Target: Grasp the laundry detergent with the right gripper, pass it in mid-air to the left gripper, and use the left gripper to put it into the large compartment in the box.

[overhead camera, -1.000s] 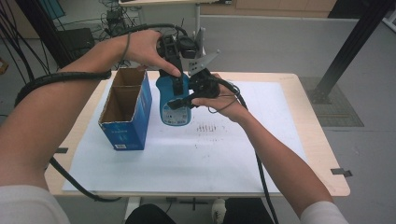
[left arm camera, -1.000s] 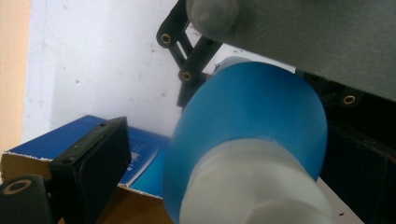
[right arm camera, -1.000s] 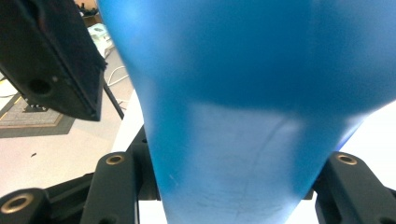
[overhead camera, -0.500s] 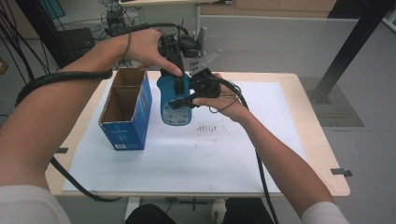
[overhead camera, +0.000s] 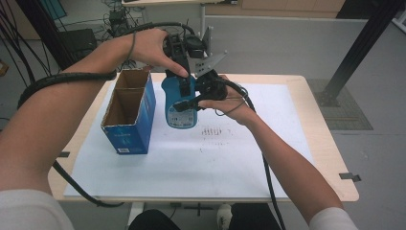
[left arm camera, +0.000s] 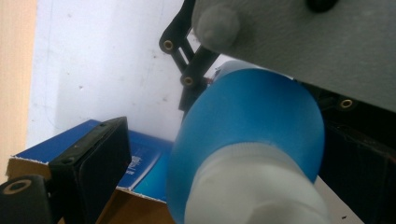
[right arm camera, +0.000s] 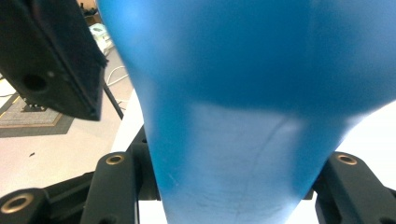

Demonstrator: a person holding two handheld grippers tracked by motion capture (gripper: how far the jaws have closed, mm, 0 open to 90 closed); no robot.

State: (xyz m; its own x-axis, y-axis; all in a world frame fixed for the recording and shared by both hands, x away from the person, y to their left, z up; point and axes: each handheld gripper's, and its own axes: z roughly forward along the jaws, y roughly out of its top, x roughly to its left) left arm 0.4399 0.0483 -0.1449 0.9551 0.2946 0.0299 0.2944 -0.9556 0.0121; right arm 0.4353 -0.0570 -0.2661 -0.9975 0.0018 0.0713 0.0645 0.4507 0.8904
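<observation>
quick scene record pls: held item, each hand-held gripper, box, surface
held item: blue plastic bottle with a printed label, lifted above the table, beside the box
right hand-held gripper: shut on the bottle body, jaws on either side of it
left hand-held gripper: at the bottle's top end; whether its jaws press on the bottle cannot be told
box: blue cardboard box with open top, upright, left of the bottle
surface: white paper sheet on the light wooden table

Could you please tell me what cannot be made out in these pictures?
- Blue bottle: label print too small in the high view; blurred in both gripper views.
- Left gripper: the hand and grey plate hide whether its pads press the bottle.
- Cardboard box: its bottom is in shadow; left gripper view cuts it off.
</observation>
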